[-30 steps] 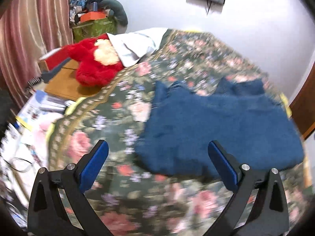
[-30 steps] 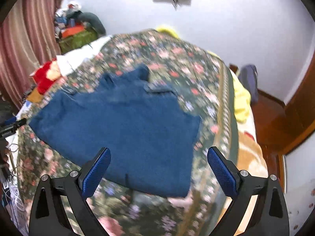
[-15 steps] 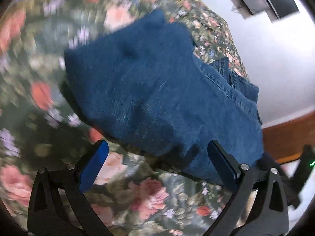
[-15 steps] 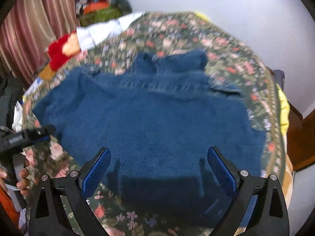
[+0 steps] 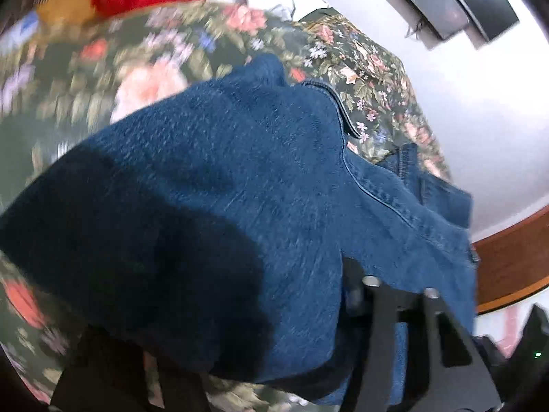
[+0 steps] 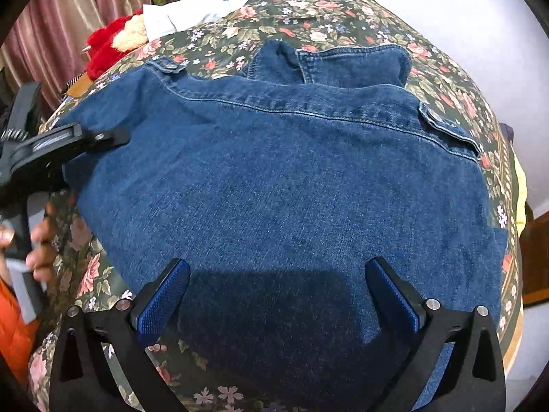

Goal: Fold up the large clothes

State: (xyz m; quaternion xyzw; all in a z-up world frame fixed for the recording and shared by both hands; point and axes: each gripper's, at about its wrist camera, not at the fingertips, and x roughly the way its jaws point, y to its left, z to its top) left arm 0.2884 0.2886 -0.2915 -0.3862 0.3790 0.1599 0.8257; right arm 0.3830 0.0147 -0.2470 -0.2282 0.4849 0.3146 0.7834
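Right wrist view, nearest: the right gripper [image 6: 276,295] is hovering over the lower hem area of the denim jacket [image 6: 281,185], its 2 blue-padded fingers [image 6: 161,304] standing wide apart with nothing between them and casting a shadow on the cloth.
Jacket position: the denim jacket is lying spread back-side up on the floral bedspread [image 6: 442,79], collar [image 6: 343,61] pointing toward the far wall, 1 buttoned shoulder tab at each side.
Left side of the same view: the left gripper [image 6: 116,136] is reaching in at the jacket's left edge, its black tip lying on or just over the denim; a hand [image 6: 41,240] is showing below it.
Left wrist view, nearest: the left gripper's [image 5: 240,353] fingers are being draped over by the denim jacket [image 5: 240,189], which is filling the frame; only 1 black finger arm is showing at the right.
Left jaw state: I cannot tell whether the jaws are apart or clamped, since the cloth is hiding the pads.
Farther back: a red plush toy [image 6: 109,43] and a white cloth [image 6: 185,12] are lying at the bedspread's far left corner.
Farthest: striped curtains [image 6: 51,24] are hanging at the left.
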